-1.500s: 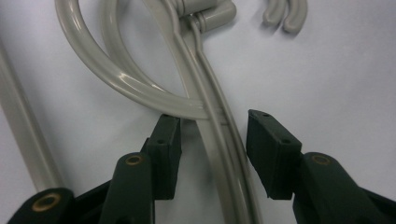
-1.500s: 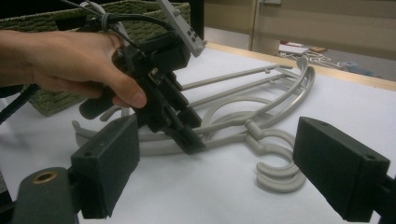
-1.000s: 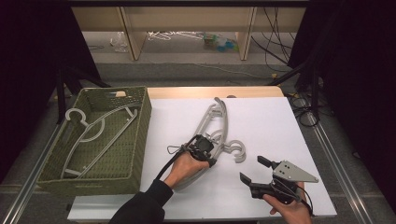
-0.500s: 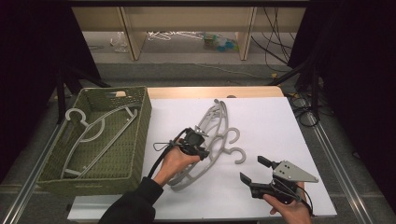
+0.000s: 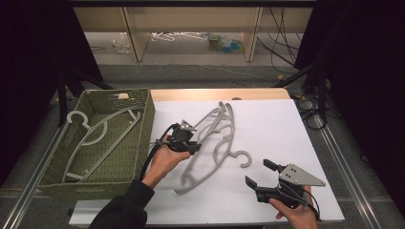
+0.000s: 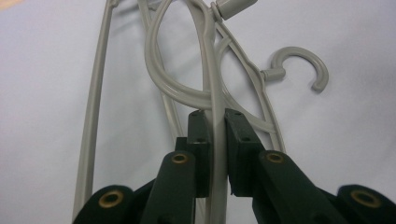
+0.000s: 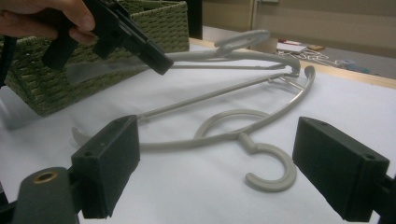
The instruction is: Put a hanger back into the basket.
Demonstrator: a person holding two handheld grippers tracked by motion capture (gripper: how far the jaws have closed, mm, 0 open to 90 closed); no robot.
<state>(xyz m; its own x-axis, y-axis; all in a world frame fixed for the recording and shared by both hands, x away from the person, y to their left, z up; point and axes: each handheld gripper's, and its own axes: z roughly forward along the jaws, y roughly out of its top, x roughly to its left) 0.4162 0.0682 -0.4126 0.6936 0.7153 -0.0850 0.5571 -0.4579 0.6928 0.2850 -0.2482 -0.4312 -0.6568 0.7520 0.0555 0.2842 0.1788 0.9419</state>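
Two grey plastic hangers are on the white table (image 5: 277, 124). My left gripper (image 5: 192, 140) (image 6: 216, 121) is shut on the arm of one hanger (image 5: 210, 119) (image 6: 215, 93), holding that end off the table while its far end rests near the table's back. The second hanger (image 5: 217, 155) (image 7: 261, 154) lies flat under and beside it, its hook (image 5: 244, 160) (image 6: 299, 63) pointing right. My right gripper (image 5: 258, 172) (image 7: 219, 154) stands open at the front right, facing that hook from a short distance, with nothing between its jaws. In the right gripper view the left gripper (image 7: 126, 37) shows at upper left.
A green woven basket (image 5: 147, 119) (image 7: 154, 28) stands at the table's left side with another grey hanger (image 5: 95, 136) lying inside. Beyond the table's back edge are wooden shelf legs and loose items on the floor. Cables hang at the right.
My left gripper has risen and shifted left and back with the hanger arm in its jaws, tilting that hanger up. The right gripper has stayed put.
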